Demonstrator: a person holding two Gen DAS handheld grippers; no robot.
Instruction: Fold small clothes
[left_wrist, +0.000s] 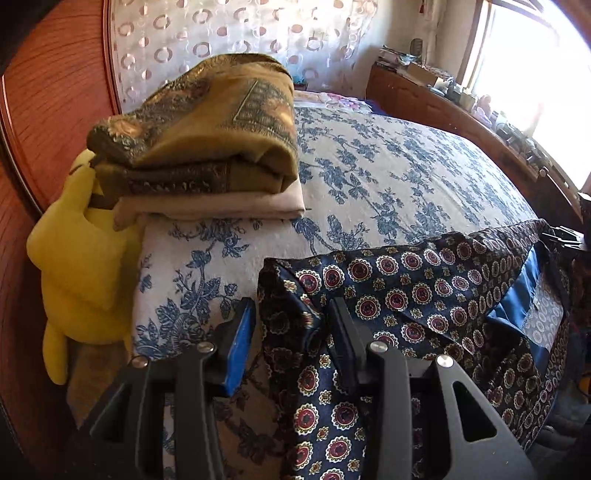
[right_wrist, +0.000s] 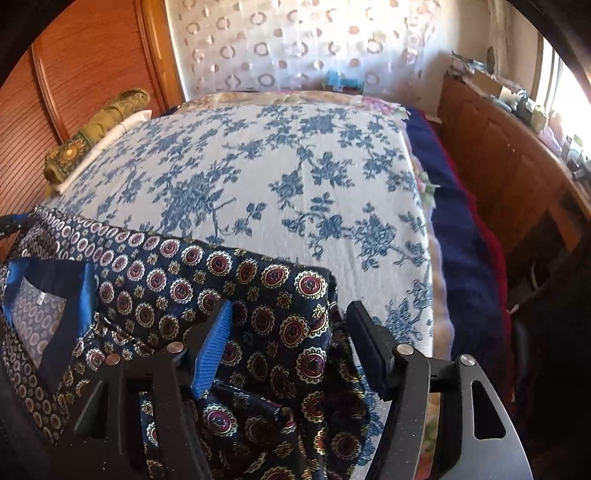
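The left hand-held gripper (left_wrist: 291, 341) stands partly open astride the left corner of the dark medallion-print garment (left_wrist: 424, 295); whether its pads pinch the cloth cannot be told. The right hand-held gripper (right_wrist: 291, 347) has its jaws spread wide over the opposite corner, cloth between them but neither pad pressing on it. The garment lies on the bed (right_wrist: 295, 177) at its near edge, its long axis running crosswise from one gripper to the other, each hand nearest its own corner. Bare floral bedspread lies beyond, so a fold would probably carry away from the person. A folded stack (left_wrist: 207, 155) sits far left beside a yellow plush toy (left_wrist: 81, 266)
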